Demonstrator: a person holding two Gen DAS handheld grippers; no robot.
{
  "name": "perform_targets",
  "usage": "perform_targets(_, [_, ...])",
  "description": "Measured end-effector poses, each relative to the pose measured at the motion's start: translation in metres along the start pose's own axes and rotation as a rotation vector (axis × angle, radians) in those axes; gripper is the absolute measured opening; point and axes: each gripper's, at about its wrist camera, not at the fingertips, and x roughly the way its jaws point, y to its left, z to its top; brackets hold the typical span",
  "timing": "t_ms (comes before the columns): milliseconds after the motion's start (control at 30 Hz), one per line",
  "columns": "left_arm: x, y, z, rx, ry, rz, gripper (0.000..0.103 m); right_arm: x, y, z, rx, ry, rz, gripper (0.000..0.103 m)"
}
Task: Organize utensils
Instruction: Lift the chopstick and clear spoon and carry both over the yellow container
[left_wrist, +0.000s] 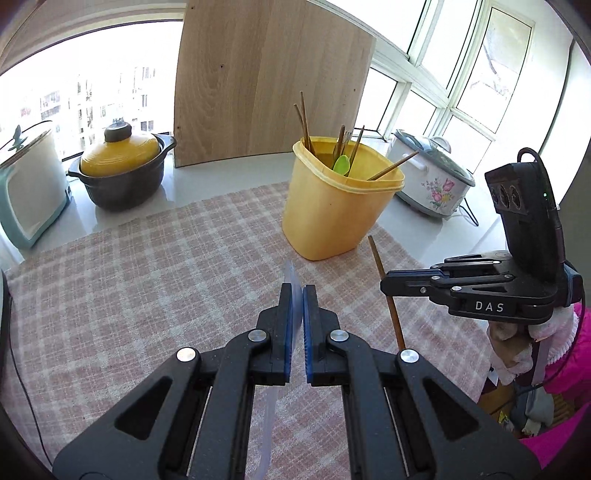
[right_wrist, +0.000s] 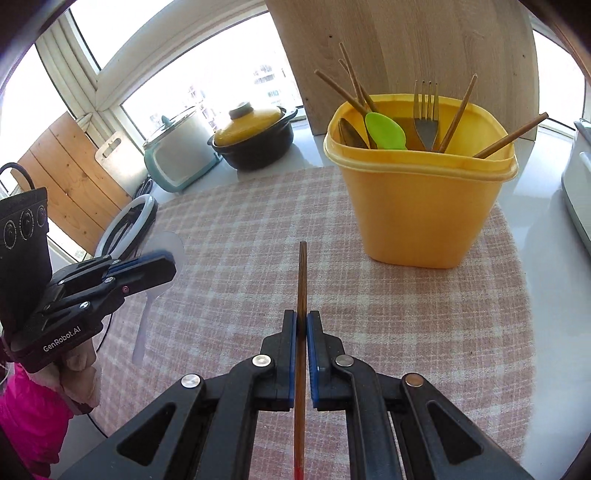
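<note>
Item 1, far left on the bench (left_wrist: 236, 173): pale teal appliance (left_wrist: 26, 192) with a glass lid, smooth and boxy, then a black clay pot (left_wrist: 122, 177) under a ribbed yellow lid. Item 2, the left gripper (left_wrist: 297, 295), its jaws closed on a clear plastic spoon (right_wrist: 155, 291), thin, translucent and slippery-looking, its bowl above the pads and its handle hanging below; it is held clear of the pink-and-cream checked cloth (left_wrist: 147, 266), a coarse woven weave. Item 3, centre: yellow plastic tub (left_wrist: 336, 206), squarish with rounded corners and a lipped rim, standing on the cloth before an upright wooden board (left_wrist: 266, 74); inside lean several brown chopsticks, a green spoon (right_wrist: 384, 131), a metal fork (right_wrist: 426, 110) and a dark spoon. Item 4, the right gripper (right_wrist: 302, 325), jaws clamped on 1 brown chopstick (right_wrist: 302, 273), slender, straight-sided, pointing toward the tub. Item 5, far right: floral rice cooker (left_wrist: 432, 177). Handling advice: both utensils appear bound for the tub; carry each above the rim, tip it near vertical, and release only once the low end is inside, entering 1 at a time to avoid knocking the leaning chopsticks or the light tub.
</note>
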Motion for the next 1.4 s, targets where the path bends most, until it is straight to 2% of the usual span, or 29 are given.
perform_targets(633, [-0.008,-0.015,0.055,-0.046,-0.134,-0.088,0.002,-0.088,0.009,0.021,-0.078,-0.290,-0.070,0.003])
perform_targets(933, [-0.003,-0.021,0.093,-0.090,-0.207,-0.167,0.002,-0.125,0.003,0.043,-0.072,-0.376,-0.075,0.003])
perform_targets(1100, [0.013,-0.015,0.118,-0.161,-0.230,-0.225,0.002,-0.140,-0.004,0.059,-0.062,-0.414,-0.093,0.003])
perform_targets(1267, [0.023,-0.011,0.144,-0.203,-0.289,-0.271,0.002,-0.155,-0.010,0.077,-0.060,-0.456,-0.123,0.003])
perform_targets(1400, [0.034,-0.009,0.161,-0.223,-0.323,-0.278,0.002,-0.163,-0.016,0.090,-0.055,-0.477,-0.131,0.003])
